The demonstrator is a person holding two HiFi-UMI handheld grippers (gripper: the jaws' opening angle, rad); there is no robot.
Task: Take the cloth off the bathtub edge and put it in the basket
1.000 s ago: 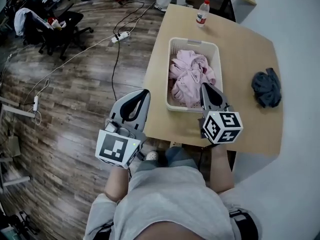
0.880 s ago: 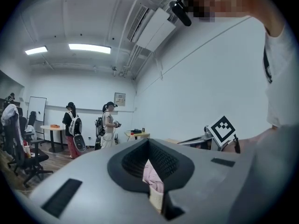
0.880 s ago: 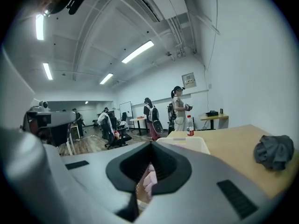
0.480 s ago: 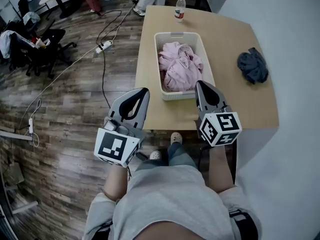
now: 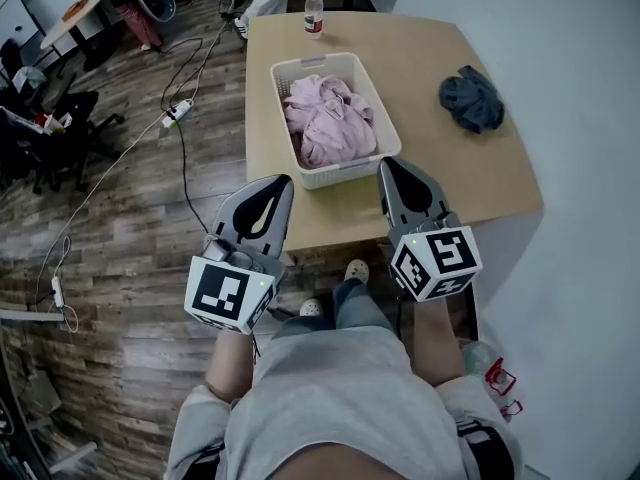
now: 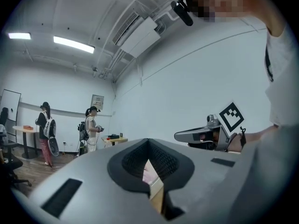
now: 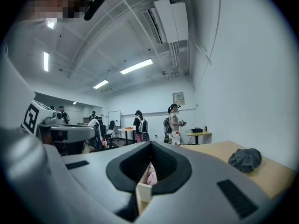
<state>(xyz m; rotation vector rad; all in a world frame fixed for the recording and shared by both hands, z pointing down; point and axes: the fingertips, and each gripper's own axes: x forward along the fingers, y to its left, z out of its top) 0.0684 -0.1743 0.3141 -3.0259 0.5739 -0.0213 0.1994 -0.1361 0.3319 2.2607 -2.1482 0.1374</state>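
A white basket [image 5: 276, 98] stands on the wooden table [image 5: 440, 183] with a pink cloth [image 5: 325, 123] bunched inside it. A dark grey-blue cloth [image 5: 470, 100] lies crumpled on the table to the basket's right; it also shows in the right gripper view [image 7: 245, 158]. My right gripper [image 5: 385, 166] is shut and empty, its tip just short of the basket's near right corner. My left gripper [image 5: 281, 182] is shut and empty too, over the table's near left edge. Through the right jaws' gap I glimpse the pink cloth [image 7: 151, 175] and the basket [image 7: 143, 191].
A plastic bottle [image 5: 314, 13] stands at the table's far end. A power strip [image 5: 179, 111] and cables lie on the wooden floor to the left, with office chairs [image 5: 45, 138] beyond. People stand at the far side [image 7: 174, 122]. A white wall lies to the right.
The table and basket have slid left and up in the head view. The right gripper, over the basket's near rim a second ago, now sits short of it. Both grippers stay shut.
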